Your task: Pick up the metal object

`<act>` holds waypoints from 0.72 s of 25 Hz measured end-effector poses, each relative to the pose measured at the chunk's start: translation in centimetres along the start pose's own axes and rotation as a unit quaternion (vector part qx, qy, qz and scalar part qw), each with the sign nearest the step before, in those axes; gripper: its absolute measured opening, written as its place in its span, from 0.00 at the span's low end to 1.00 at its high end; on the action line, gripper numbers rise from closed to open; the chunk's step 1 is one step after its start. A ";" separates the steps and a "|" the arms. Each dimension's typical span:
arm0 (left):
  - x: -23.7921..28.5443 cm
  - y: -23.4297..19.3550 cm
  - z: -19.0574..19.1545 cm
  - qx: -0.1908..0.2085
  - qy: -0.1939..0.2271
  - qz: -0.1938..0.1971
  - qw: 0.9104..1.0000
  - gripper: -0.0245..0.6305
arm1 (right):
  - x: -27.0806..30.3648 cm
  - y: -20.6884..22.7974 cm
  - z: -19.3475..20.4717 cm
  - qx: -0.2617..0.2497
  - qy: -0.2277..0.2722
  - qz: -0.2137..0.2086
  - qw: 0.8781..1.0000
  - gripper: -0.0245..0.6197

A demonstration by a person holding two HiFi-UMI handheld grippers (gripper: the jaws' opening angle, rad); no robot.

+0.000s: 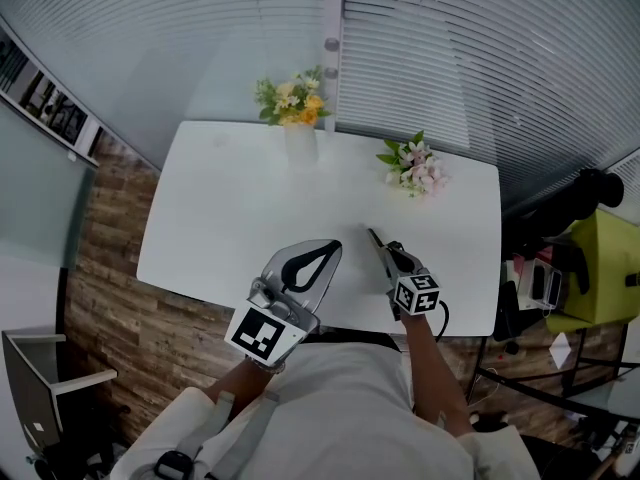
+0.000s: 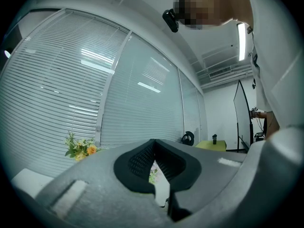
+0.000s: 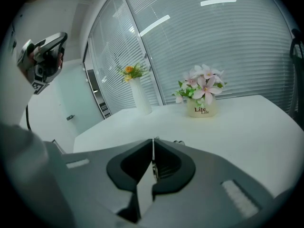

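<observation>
My left tongs (image 1: 337,244) are the nearer pair. They are lifted off the white table (image 1: 210,218) and tilted up at the blinds, jaws pressed together at the tips with nothing between them. They have no part in this grab.

My right tongs (image 3: 153,140) lie low over the table's near right part, pointing away from me and a little left. Their jaws are pressed together along a thin seam. The metal object (image 3: 179,142) is hard to make out. All I get is a small glinting bit peeking over the tip of the right-hand jaw, touching or just beyond the tips, on the tabletop. So it lies straight ahead of the right tongs and a touch to the right, and the right hand is clearly the nearer one.

I cannot read its long axis, because most of it is hidden behind the jaw. From the head view it is lost against the dark tips. I cannot tell whether the shut jaws have nipped an edge of it or closed just short of it. I judge that lifting will settle that.

Farther off stand the pot of pink flowers (image 3: 202,109) to the right and the tall white vase (image 3: 140,98) with yellow blooms to the left. Both are well apart from the tongs.
</observation>
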State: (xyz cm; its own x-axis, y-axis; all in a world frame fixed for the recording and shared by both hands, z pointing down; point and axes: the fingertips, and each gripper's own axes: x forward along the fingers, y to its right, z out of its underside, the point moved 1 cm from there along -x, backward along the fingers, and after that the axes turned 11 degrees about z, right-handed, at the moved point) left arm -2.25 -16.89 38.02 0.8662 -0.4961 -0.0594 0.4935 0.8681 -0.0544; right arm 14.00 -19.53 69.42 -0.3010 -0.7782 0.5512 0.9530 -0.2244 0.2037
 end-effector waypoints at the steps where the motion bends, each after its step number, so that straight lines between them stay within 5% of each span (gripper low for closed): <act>1: 0.0 0.1 0.0 0.000 0.000 0.001 1.000 0.04 | -0.2 0.0 -0.2 -0.003 0.004 0.001 1.000 0.05; 18: 0.7 1.5 -0.3 0.002 0.005 0.013 1.000 0.04 | -6.5 -0.7 -7.3 -0.043 0.080 0.027 0.995 0.05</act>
State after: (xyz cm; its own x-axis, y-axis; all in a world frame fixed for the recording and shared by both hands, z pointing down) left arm -0.96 -15.96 37.63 0.8776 -0.4741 -0.0715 0.4717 0.8804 -0.0479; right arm 15.57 -18.62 59.80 -0.2461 -0.8727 0.4217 0.9692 -0.2233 0.1036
